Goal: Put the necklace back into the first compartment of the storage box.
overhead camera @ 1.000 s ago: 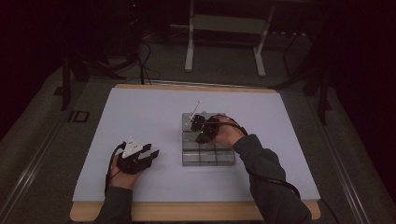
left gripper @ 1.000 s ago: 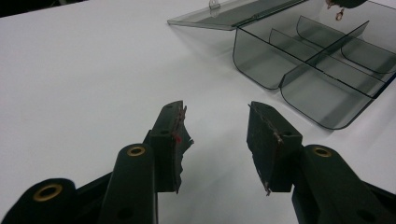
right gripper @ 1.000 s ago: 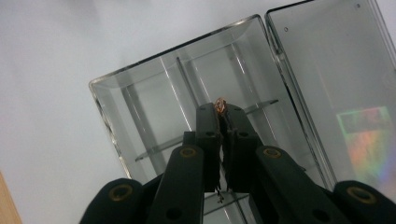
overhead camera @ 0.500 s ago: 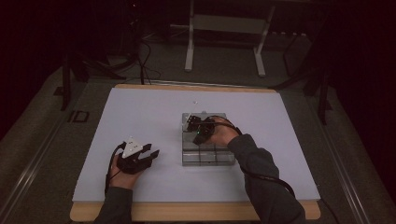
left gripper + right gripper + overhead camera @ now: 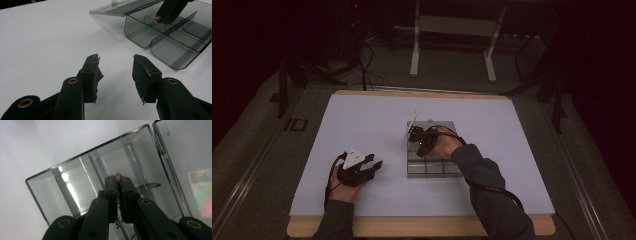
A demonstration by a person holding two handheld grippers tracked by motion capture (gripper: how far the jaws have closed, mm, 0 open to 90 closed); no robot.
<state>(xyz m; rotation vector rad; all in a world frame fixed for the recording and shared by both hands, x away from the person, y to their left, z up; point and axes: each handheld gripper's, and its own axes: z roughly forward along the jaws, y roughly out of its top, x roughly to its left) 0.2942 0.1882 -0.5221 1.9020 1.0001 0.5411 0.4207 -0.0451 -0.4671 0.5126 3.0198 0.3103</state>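
A clear plastic compartment box lies on the white table cover, its lid standing open at the far left side. My right gripper hangs over the box's far left compartments. In the right gripper view, this gripper is shut on a tiny copper-red piece above a divider. My left gripper rests on the cover to the left of the box, open and holding nothing. The left gripper view shows its spread jaws, the box, the lid and the copper-red piece.
The white cover spans the wooden tabletop, with bare room left of and behind the box. A metal stand and cables sit on the dark floor beyond the table. A cable trails from the right forearm toward the front edge.
My right gripper has shifted slightly left over the box's far compartments, still shut. The left gripper has not moved.
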